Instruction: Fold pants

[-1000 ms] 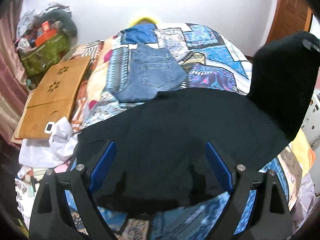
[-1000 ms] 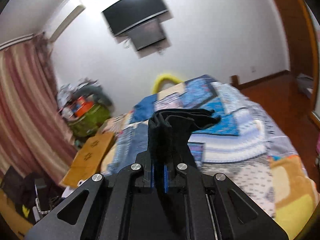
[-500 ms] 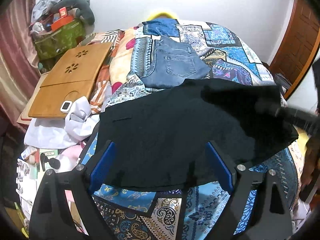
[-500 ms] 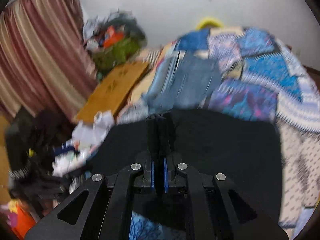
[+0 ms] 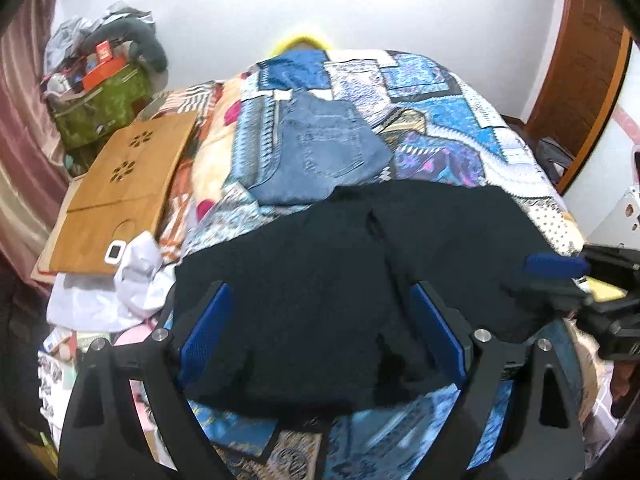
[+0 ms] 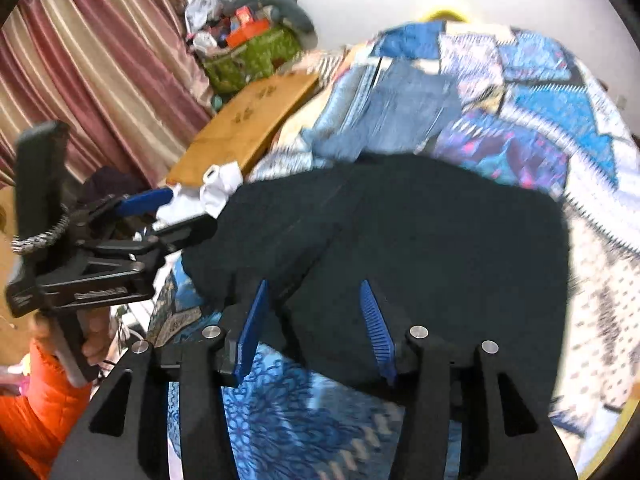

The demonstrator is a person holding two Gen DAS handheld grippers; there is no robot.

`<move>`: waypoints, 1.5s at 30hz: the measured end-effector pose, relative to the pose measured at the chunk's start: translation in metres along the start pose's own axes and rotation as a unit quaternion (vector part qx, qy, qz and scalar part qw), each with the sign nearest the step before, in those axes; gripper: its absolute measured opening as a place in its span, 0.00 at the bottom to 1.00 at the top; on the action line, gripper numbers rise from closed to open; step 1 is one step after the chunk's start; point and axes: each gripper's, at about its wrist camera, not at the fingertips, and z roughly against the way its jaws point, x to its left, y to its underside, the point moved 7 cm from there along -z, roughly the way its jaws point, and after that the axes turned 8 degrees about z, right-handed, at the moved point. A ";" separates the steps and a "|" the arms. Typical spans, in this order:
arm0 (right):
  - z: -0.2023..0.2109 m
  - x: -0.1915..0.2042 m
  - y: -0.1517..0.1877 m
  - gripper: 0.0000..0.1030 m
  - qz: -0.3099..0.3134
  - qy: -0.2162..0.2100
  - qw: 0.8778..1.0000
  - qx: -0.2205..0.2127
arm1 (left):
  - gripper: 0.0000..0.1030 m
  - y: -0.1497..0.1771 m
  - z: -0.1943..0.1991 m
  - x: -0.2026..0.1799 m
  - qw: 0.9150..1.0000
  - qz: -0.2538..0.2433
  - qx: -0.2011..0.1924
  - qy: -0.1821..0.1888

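Note:
Black pants (image 5: 360, 264) lie folded and flat on the near end of the patterned bed; they also show in the right wrist view (image 6: 420, 232). My left gripper (image 5: 320, 300) is open and empty, hovering over the pants' near left part; it shows at the left of the right wrist view (image 6: 168, 216). My right gripper (image 6: 312, 300) is open and empty over the pants' near edge; it shows at the right of the left wrist view (image 5: 556, 276).
Folded blue jeans (image 5: 324, 152) lie beyond the black pants on the quilt (image 5: 440, 120). A wooden lap tray (image 5: 116, 188) and white cloth (image 5: 120, 288) sit at the bed's left. A cluttered green bag (image 5: 100, 104) and curtains (image 6: 80, 80) are farther left. A wooden door (image 5: 580, 60) stands right.
The right gripper brought the held pants end over and down onto the rest, then opened and let go. The left gripper stayed open.

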 end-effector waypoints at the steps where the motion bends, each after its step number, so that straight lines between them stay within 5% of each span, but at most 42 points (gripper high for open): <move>1: 0.006 -0.007 -0.005 0.48 -0.003 0.004 1.000 -0.008 | 0.88 -0.005 -0.002 -0.006 1.000 -0.002 0.001 0.006; 8: 0.024 -0.069 -0.029 0.51 -0.001 0.075 0.997 -0.033 | 0.93 -0.035 -0.030 -0.047 0.999 -0.021 0.014 0.033; 21: -0.042 -0.134 0.015 0.51 -0.019 0.076 0.995 0.068 | 0.95 -0.018 -0.130 -0.092 0.990 -0.091 0.111 0.007; 31: -0.014 -0.123 0.048 0.59 -0.007 0.098 0.993 0.060 | 1.00 -0.003 -0.108 -0.077 0.990 -0.125 0.067 -0.019; 45: 0.019 -0.117 0.074 0.63 -0.065 0.108 0.991 0.047 | 1.00 0.022 -0.066 -0.054 0.994 -0.089 0.057 -0.022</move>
